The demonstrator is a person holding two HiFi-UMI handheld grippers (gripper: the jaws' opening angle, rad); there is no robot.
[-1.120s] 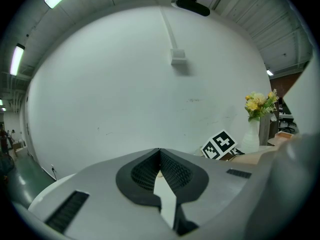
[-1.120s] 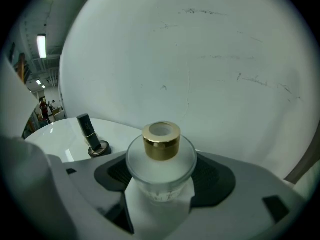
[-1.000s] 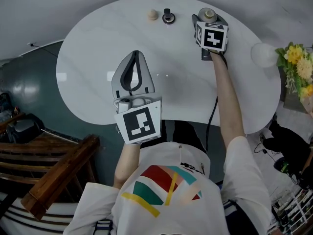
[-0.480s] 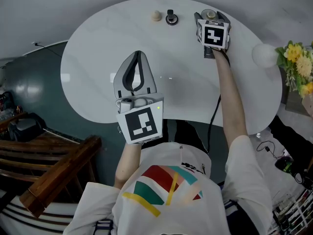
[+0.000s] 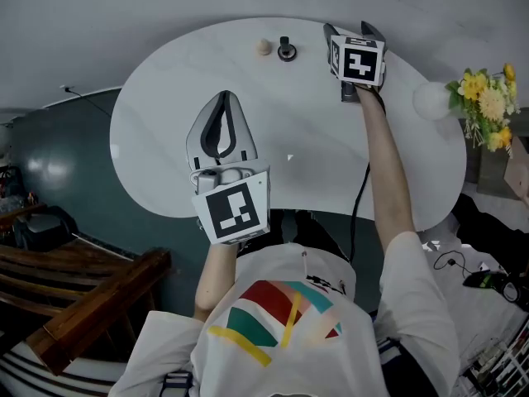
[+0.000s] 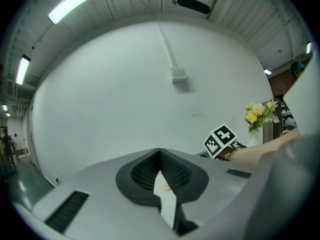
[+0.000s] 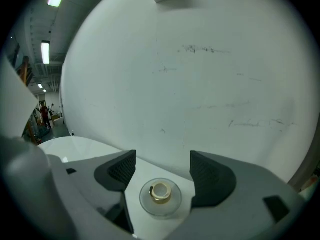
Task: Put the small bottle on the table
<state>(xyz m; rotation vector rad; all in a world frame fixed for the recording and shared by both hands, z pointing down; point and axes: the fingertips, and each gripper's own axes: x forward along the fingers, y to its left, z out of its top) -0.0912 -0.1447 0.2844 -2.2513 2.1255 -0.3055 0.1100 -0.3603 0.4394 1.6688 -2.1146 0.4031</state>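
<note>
The small bottle [image 7: 160, 196], clear glass with a gold neck, stands upright on the white table [image 5: 165, 131]. It sits between the jaws of my right gripper [image 7: 162, 159], which are open and apart from the glass on both sides. In the head view the right gripper [image 5: 350, 26] is at the table's far edge, and its marker cube hides the bottle. My left gripper [image 5: 223, 98] hovers over the middle left of the table, shut with nothing in it. In its own view the left gripper [image 6: 160, 151] has its tips together.
A small beige ball [image 5: 264, 46] and a small black object [image 5: 286, 50] sit near the far edge, left of the right gripper. A white round vase [image 5: 431, 99] with yellow flowers [image 5: 483, 104] stands at the table's right end. A wall runs close behind the table.
The head view has tilted, so the table sits lower in the picture. The bottle showed between the right gripper's jaws before; the cube now hides it. The left gripper has barely moved.
</note>
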